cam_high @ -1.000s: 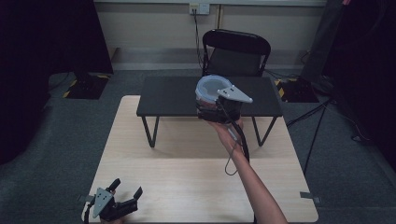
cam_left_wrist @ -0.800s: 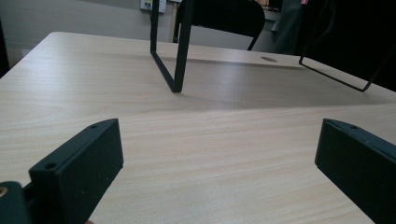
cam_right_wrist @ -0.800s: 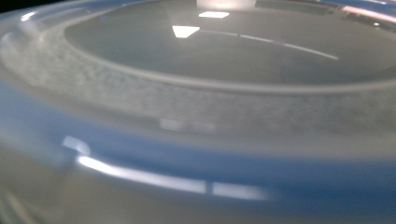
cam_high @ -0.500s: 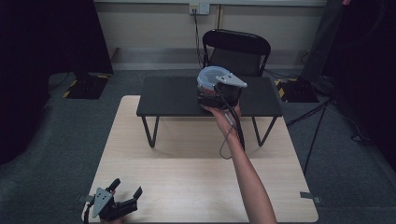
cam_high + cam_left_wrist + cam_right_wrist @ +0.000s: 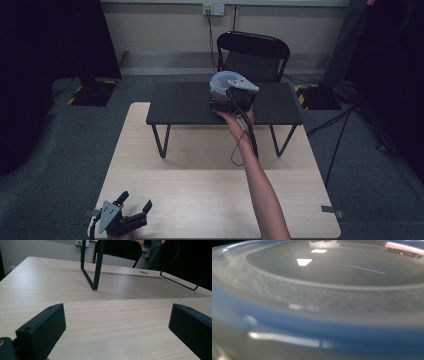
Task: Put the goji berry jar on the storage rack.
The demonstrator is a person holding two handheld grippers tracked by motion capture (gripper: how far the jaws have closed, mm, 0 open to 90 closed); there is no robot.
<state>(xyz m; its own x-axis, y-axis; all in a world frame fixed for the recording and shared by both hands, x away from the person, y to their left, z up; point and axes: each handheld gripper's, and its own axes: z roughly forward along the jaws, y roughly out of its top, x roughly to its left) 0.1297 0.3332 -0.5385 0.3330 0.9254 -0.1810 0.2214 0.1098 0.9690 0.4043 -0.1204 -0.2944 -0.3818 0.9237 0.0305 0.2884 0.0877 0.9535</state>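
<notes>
while seemingly clamped on the lidded container [image 5: 223, 91] ahead, right gripper [image 5: 235, 100] setting it on the black shelf [image 5: 185, 104]; release left; left gripper [image 5: 134, 216] spread idle.

A round container lid [image 5: 319, 297] is seen at very close range and out of focus. A clear, frosted outer ring is bordered below by a blue band [image 5: 337, 327]. On the glossy central panel [image 5: 342, 270], bright reflections of lights are carried near the top.
</notes>
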